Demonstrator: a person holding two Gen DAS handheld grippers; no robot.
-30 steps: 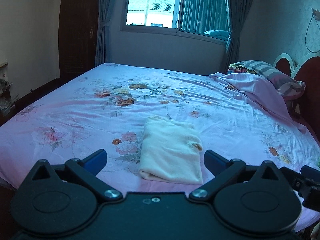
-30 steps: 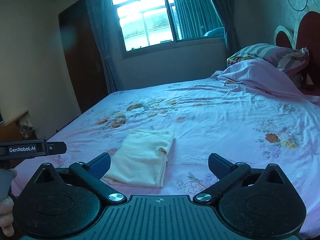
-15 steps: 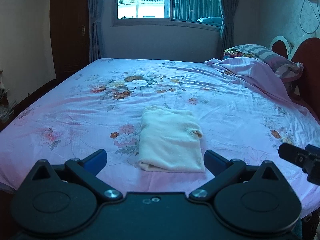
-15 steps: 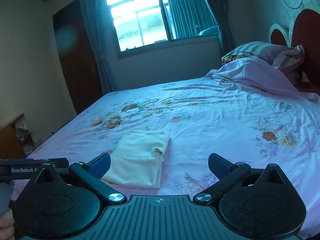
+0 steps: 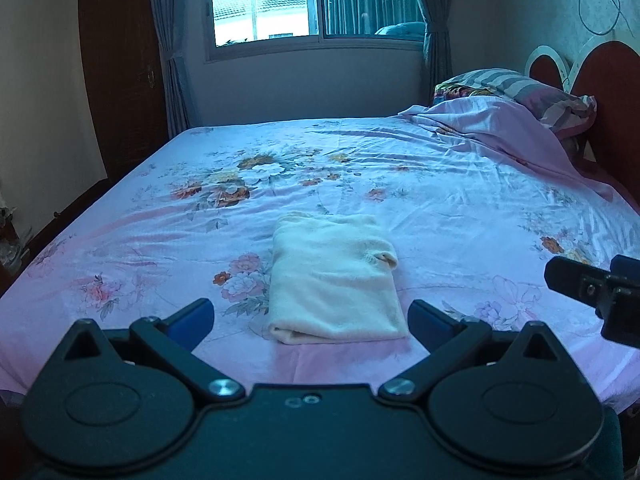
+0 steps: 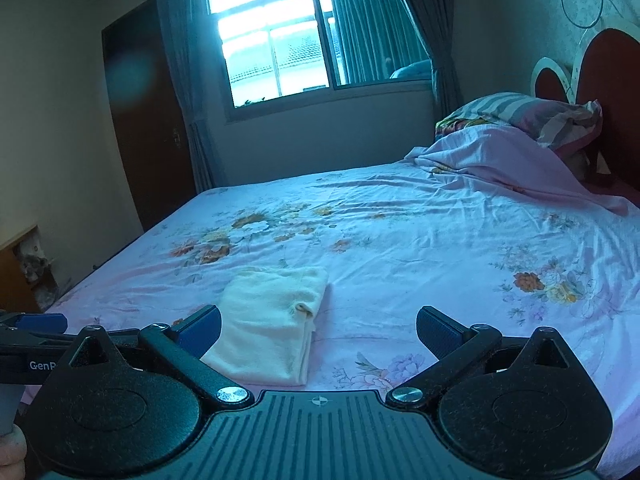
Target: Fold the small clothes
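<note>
— So what lies around the one folded cream-coloured cloth (image 5: 334,280)?
— Only the pink floral bedsheet (image 5: 440,208) of the bed; it sits near the front edge, nothing on top of it. One striped pillow (image 5: 516,88) and one bunched lilac blanket (image 5: 500,128) are well apart, by the headboard.
— And the claws?
— Two: left claw (image 5: 310,316) and right claw (image 6: 318,330), both spread wide, empty, off the cloth.

Bed (image 5: 460,208) in a pink floral sheet; folded cream cloth (image 5: 334,280) lies flat just ahead of the left claw (image 5: 311,318), pillow (image 5: 516,88) far right.
</note>
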